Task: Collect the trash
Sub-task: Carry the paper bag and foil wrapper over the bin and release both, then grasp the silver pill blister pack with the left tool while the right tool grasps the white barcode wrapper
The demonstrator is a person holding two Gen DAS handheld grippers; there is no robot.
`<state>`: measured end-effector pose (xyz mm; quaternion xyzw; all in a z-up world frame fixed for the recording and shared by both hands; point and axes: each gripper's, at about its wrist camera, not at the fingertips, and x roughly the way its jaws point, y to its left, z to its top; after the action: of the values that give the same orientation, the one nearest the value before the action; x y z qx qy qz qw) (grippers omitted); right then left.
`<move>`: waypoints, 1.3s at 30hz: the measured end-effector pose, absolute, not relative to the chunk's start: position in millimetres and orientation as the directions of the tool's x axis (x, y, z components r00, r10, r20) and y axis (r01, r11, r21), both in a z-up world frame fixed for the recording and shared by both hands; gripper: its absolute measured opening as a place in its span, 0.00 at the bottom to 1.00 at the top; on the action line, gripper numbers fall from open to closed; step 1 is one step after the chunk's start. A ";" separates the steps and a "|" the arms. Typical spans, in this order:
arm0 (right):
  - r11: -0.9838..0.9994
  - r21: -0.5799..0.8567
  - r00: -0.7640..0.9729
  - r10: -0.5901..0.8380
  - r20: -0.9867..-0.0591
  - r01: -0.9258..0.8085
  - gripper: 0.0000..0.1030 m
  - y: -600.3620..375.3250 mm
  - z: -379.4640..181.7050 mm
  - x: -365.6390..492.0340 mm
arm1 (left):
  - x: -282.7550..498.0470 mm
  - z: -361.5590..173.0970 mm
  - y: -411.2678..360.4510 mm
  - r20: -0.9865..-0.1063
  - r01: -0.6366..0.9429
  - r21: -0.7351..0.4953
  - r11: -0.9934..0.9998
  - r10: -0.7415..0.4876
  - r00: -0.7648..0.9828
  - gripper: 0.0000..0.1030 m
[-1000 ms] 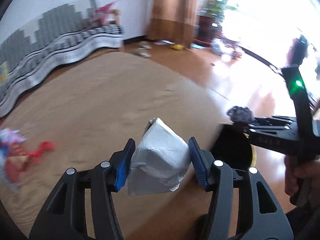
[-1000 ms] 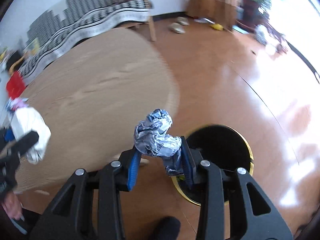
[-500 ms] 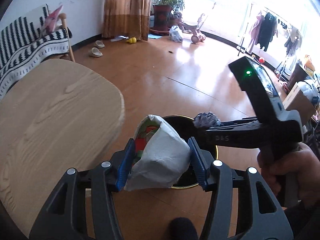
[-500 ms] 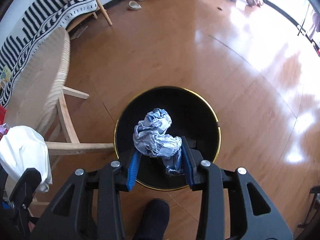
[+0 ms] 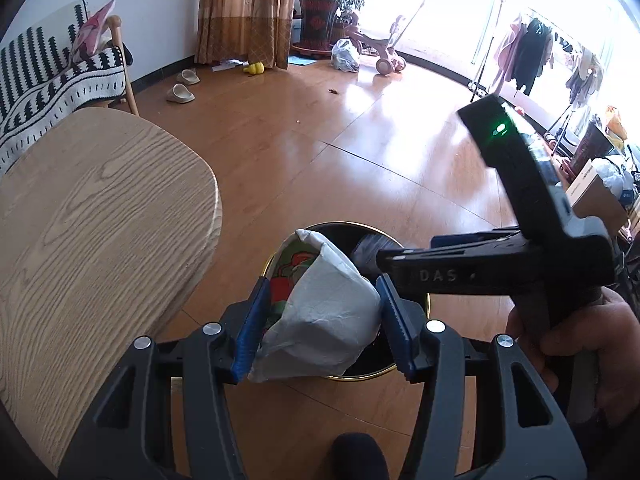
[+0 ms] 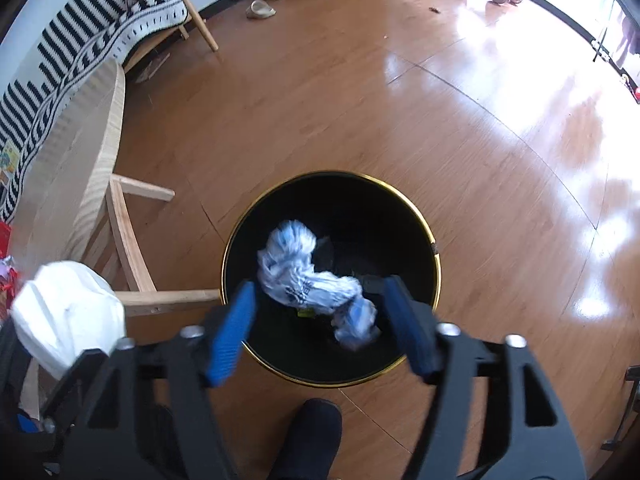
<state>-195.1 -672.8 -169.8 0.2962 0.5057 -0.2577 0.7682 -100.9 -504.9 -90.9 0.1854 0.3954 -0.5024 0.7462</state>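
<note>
My left gripper (image 5: pixel 320 320) is shut on a white crumpled wrapper (image 5: pixel 324 320) with a red and green print, held over the near rim of the black bin (image 5: pixel 416 368). My right gripper (image 6: pixel 320 328) is open above the black gold-rimmed bin (image 6: pixel 400 220). A crumpled blue and white wrapper (image 6: pixel 308 276) is blurred, loose between the open fingers over the bin's mouth. The right gripper's body shows in the left wrist view (image 5: pixel 500 268). The white wrapper also shows at the left of the right wrist view (image 6: pixel 68 316).
A round wooden table (image 5: pixel 88 240) stands left of the bin, its legs (image 6: pixel 128 248) close to the bin. A striped sofa (image 6: pixel 80 52) lies beyond. A dark shoe (image 6: pixel 308 440) is by the bin's near side. Slippers (image 5: pixel 182 90) lie on the wooden floor.
My right gripper has opened and let go of the blue and white wrapper, which drops toward the bin. Both grippers moved from over the table to above the bin. The left stays shut.
</note>
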 end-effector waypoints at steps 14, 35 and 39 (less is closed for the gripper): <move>0.589 0.204 0.391 -0.207 -0.897 0.782 0.75 -695.3 -140.5 -224.8 | -105.3 -120.8 -549.1 -0.792 0.902 -0.183 0.391 -0.602 0.100 0.53; 0.815 0.226 0.550 -0.132 -0.824 0.534 0.75 -573.4 -69.6 -128.3 | -48.6 -37.0 -397.6 -0.718 0.834 -0.049 0.550 -0.600 0.353 0.88; 0.878 0.251 0.574 -0.032 -0.818 0.407 0.75 -507.2 -60.6 -69.6 | -9.6 -21.9 -322.3 -0.709 0.734 -0.040 0.678 -0.536 0.457 0.88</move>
<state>-69.6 -507.2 -60.6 0.2113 0.4437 -0.1275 0.8615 -9.6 -322.3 -21.9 0.1371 0.3596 -0.3769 0.8425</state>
